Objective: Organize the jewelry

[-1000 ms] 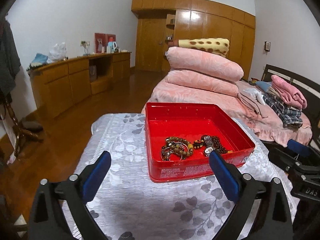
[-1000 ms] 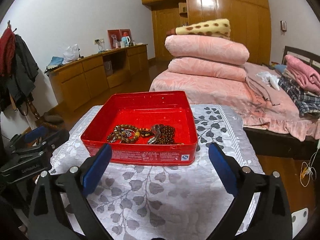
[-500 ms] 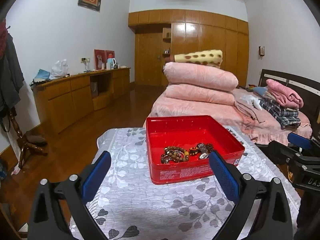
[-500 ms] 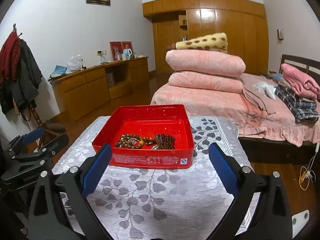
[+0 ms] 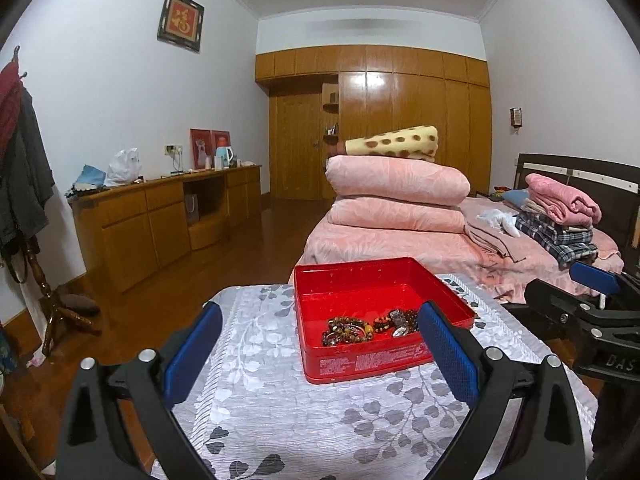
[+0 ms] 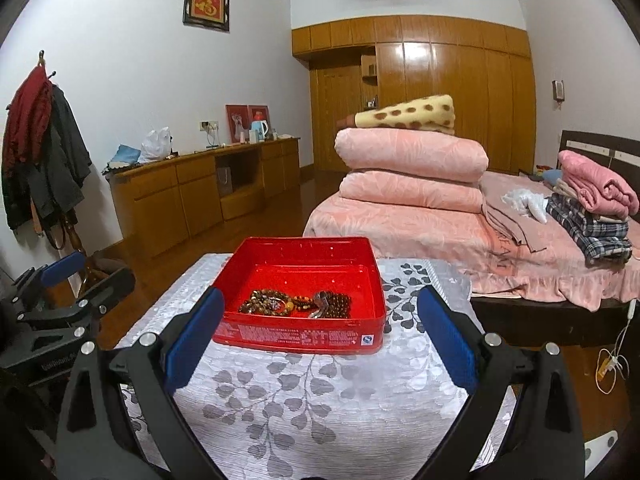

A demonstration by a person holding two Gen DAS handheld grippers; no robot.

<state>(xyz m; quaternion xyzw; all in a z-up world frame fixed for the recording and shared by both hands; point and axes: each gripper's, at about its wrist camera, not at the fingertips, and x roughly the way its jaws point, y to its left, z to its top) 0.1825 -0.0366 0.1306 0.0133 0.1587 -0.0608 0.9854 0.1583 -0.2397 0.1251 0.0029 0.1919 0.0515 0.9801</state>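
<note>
A red tin tray (image 5: 360,276) (image 6: 300,246) stands on a small table covered with a white leaf-patterned cloth (image 5: 280,412) (image 6: 320,408). Beaded bracelets (image 5: 348,330) (image 6: 272,304) and a dark bead strand with a metal piece (image 5: 396,322) (image 6: 332,304) lie in a heap at the tray's near side. My left gripper (image 5: 320,352) is open and empty, well short of the tray's front wall. My right gripper (image 6: 320,336) is open and empty, also short of the tray. Each gripper shows at the edge of the other's view (image 5: 588,300) (image 6: 64,300).
A bed (image 6: 440,224) with stacked pink quilts and folded clothes stands behind and right of the table. A wooden sideboard (image 5: 160,216) runs along the left wall. A coat stand (image 6: 40,152) is at the far left. Wardrobes (image 5: 400,120) fill the back wall.
Both grippers have drawn back and tilted up from the tray, so it looks smaller and farther. Both stay open and empty. The jewelry has not moved.
</note>
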